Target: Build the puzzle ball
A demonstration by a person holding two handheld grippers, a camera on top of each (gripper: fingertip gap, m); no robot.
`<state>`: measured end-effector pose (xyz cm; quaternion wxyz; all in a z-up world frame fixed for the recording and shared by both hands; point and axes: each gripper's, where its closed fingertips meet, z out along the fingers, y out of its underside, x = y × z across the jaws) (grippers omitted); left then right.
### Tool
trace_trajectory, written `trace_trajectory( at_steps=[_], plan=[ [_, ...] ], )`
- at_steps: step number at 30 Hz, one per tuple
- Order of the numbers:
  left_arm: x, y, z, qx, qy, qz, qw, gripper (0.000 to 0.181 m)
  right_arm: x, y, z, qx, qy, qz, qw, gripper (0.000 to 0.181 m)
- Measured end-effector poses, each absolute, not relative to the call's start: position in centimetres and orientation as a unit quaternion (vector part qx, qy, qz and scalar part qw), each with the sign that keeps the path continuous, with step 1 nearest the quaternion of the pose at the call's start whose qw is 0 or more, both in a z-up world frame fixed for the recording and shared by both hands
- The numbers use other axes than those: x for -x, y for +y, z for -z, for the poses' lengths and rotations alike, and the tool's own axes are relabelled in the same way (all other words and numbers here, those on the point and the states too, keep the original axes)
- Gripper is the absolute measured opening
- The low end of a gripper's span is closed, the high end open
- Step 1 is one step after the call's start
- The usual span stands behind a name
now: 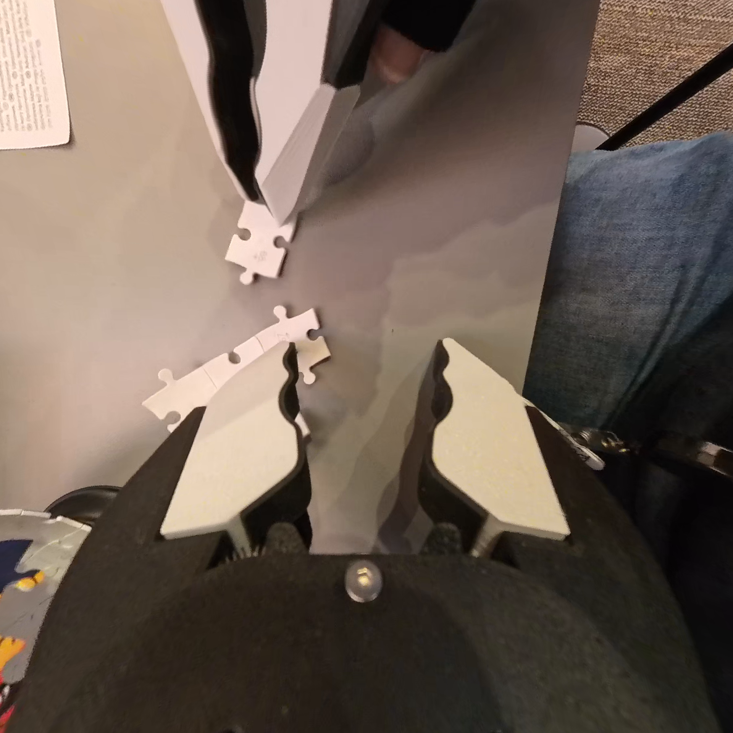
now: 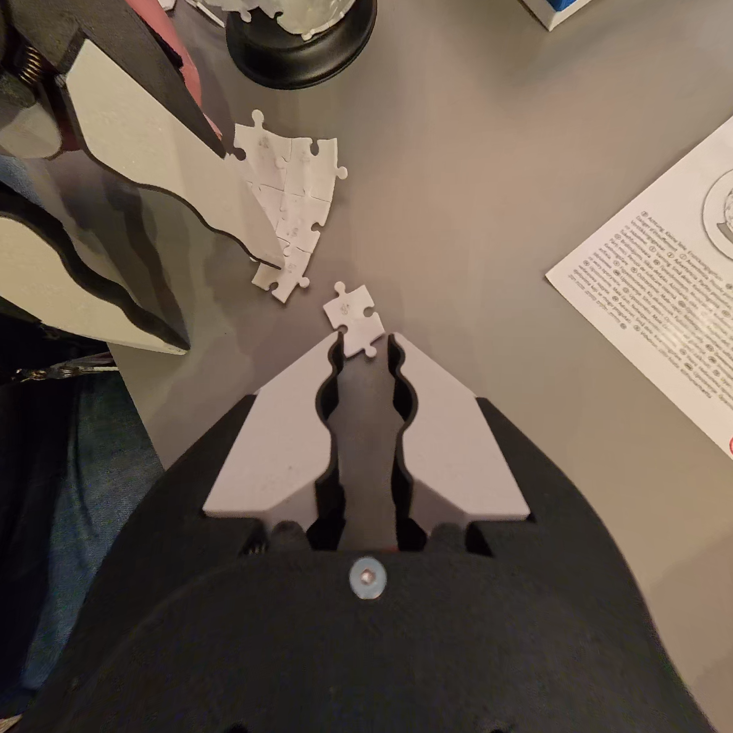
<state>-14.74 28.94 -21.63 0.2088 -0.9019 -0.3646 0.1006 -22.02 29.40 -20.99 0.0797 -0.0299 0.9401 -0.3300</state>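
Note:
A curved patch of several joined white puzzle pieces [image 2: 295,198] lies face down on the grey table [image 2: 476,158]. It also shows in the left wrist view [image 1: 238,357]. A single white piece [image 2: 353,317] lies flat just in front of it and shows in the left wrist view too [image 1: 260,246]. My right gripper [image 2: 365,337] is open, low on the table, and its tips flank the near end of the single piece. My left gripper [image 1: 365,349] is open and empty. Its left finger [image 1: 246,456] lies over the joined patch. Each gripper shows in the other's view: the right [image 1: 269,206], the left [image 2: 232,307].
A black stand [image 2: 301,51] holds the partly built ball, whose coloured shell [image 1: 23,575] is at my lower left. A printed instruction sheet [image 2: 654,277] lies to the right. A blue and white box [image 2: 555,12] is at the back. The table edge and a person's jeans leg [image 1: 634,277] are close by.

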Motion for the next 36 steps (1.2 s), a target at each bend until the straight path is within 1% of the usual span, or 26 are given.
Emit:
trace_trajectory(
  at_steps=[4, 6, 11, 16, 17, 18, 19, 21, 22, 24, 29, 30, 36],
  plan=[
    [14.7, 28.9, 21.6, 0.902, -0.364, -0.1, 0.209, 0.066, 21.7, 28.7, 21.2, 0.035, 0.94, 0.329, 0.085, 0.022],
    [14.7, 28.9, 21.6, 0.903, -0.364, -0.1, 0.208, 0.066, 21.8, 28.5, 21.3, 0.034, 0.941, 0.327, 0.08, 0.011],
    [14.7, 28.9, 21.6, 0.901, -0.365, -0.101, 0.21, 0.066, 21.9, 28.6, 21.3, 0.025, 0.942, 0.324, 0.079, 0.0],
    [14.7, 28.9, 21.6, 0.901, -0.366, -0.102, 0.211, 0.066, 21.9, 29.2, 21.2, 0.003, 0.943, 0.323, 0.079, 0.0],
    [14.7, 28.9, 21.6, 0.901, -0.366, -0.102, 0.211, 0.066, 21.8, 29.3, 21.1, -0.001, 0.941, 0.328, 0.08, 0.003],
    [14.7, 28.9, 21.6, 0.901, -0.365, -0.102, 0.211, 0.066, 21.6, 29.4, 21.0, -0.005, 0.94, 0.329, 0.085, 0.012],
    [14.7, 28.9, 21.6, 0.901, -0.366, -0.102, 0.212, 0.066, 21.4, 29.4, 20.8, -0.002, 0.939, 0.332, 0.087, 0.017],
    [14.7, 28.9, 21.6, 0.9, -0.366, -0.102, 0.212, 0.066, 21.3, 29.5, 20.5, 0.023, 0.94, 0.334, 0.073, 0.021],
    [14.7, 28.9, 21.6, 0.9, -0.366, -0.102, 0.212, 0.066, 21.4, 29.6, 20.5, 0.036, 0.941, 0.331, 0.067, 0.026],
    [14.7, 28.9, 21.6, 0.901, -0.365, -0.102, 0.212, 0.066, 21.3, 29.4, 20.4, 0.066, 0.939, 0.33, 0.073, 0.029],
    [14.7, 29.0, 21.6, 0.902, -0.363, -0.101, 0.209, 0.066, 21.1, 29.3, 21.3, 0.121, 0.94, 0.305, 0.094, 0.02],
    [14.7, 29.0, 21.6, 0.902, -0.364, -0.101, 0.209, 0.066, 21.1, 29.3, 21.3, 0.122, 0.94, 0.304, 0.097, 0.013],
    [14.7, 29.0, 21.6, 0.901, -0.365, -0.101, 0.211, 0.066, 20.8, 29.2, 21.2, 0.089, 0.938, 0.316, 0.109, 0.003]
  ],
)
